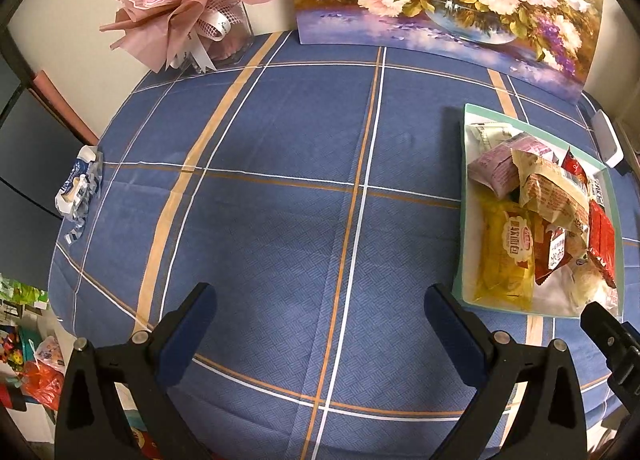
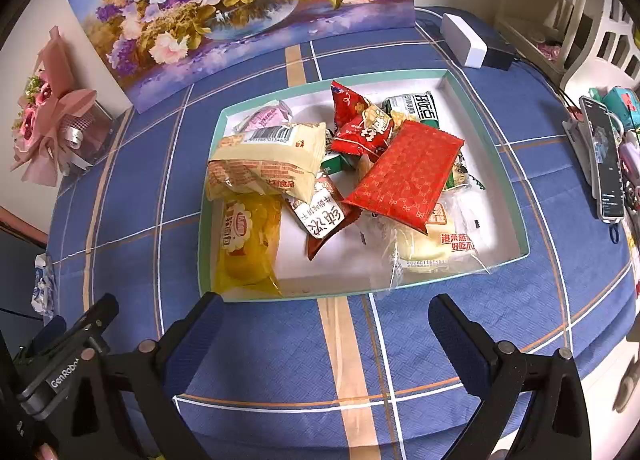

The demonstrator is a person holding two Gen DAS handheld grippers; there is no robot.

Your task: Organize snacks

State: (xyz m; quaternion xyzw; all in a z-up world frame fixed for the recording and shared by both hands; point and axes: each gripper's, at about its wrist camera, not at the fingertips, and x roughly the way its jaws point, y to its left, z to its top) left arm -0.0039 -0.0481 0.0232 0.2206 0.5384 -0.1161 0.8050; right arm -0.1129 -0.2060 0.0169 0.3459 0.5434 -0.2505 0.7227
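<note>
While both tongs hang spread and empty, the left tongs [image 1: 320, 324] over bare cloth left of the tray [image 2: 516, 196] and the right tongs [image 2: 326, 334] just before its near rim, the snacks [image 2: 332, 180] lie heaped inside the tray. One blue-white wrapper [image 1: 80, 190] sits well left of the tray, at the worktop [image 1: 280, 200] edge. Risk, I think: the red packet [image 2: 404, 174] rides atop the heap and could slide if anything beneath it is tugged. A phone [image 2: 604, 160] stands right of the tray, so the room to work is on the left.
</note>
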